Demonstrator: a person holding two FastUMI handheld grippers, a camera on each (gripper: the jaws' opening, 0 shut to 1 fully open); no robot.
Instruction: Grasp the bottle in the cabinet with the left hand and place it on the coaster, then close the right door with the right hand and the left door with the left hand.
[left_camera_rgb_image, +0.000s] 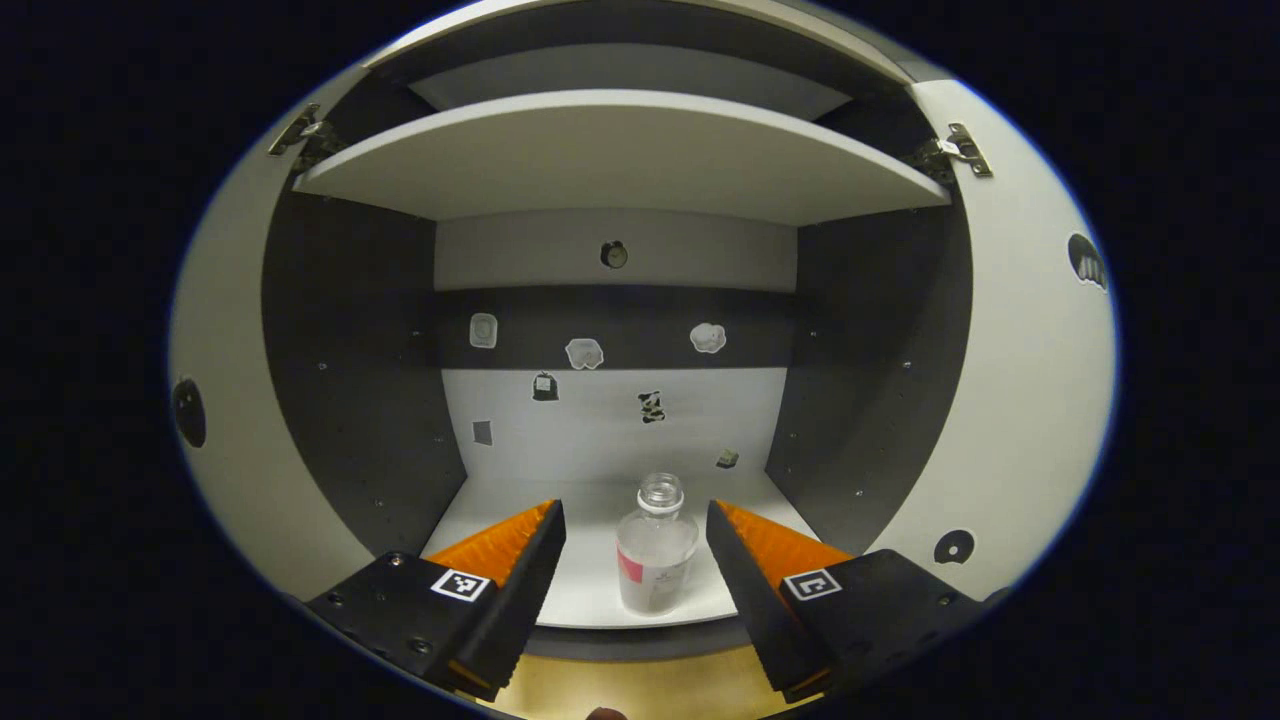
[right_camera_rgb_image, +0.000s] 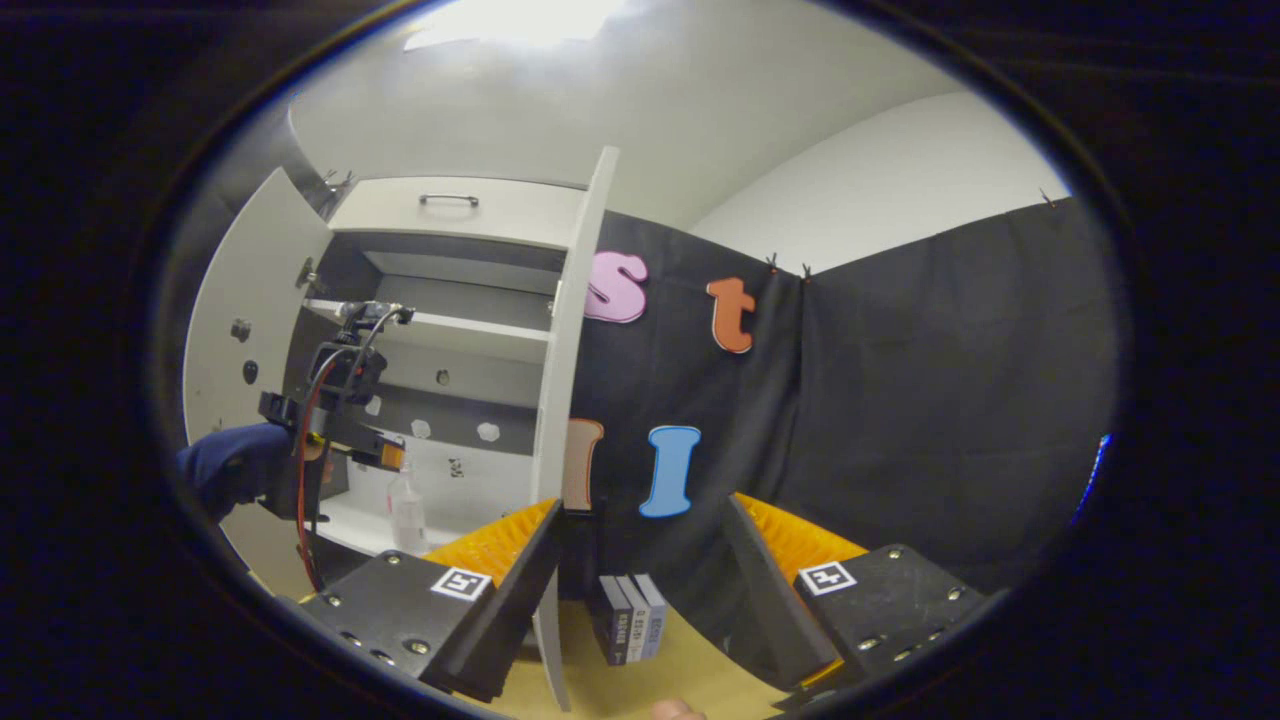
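Here the left gripper (left_camera_rgb_image: 636, 560) faces the open cabinet (left_camera_rgb_image: 620, 180), jaws spread wide either side of the bottle (left_camera_rgb_image: 655, 548), not touching it; the bottle stands upright on the bottom shelf (left_camera_rgb_image: 590, 590). The right gripper (right_camera_rgb_image: 640, 560) hangs released beside the right door (right_camera_rgb_image: 565, 360).

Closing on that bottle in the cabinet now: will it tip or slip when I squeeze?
The bottle looks clear, uncapped and nearly empty, so probably light and easily tipped. Its smooth round body may slip between the left gripper fingers; grip low and centred.
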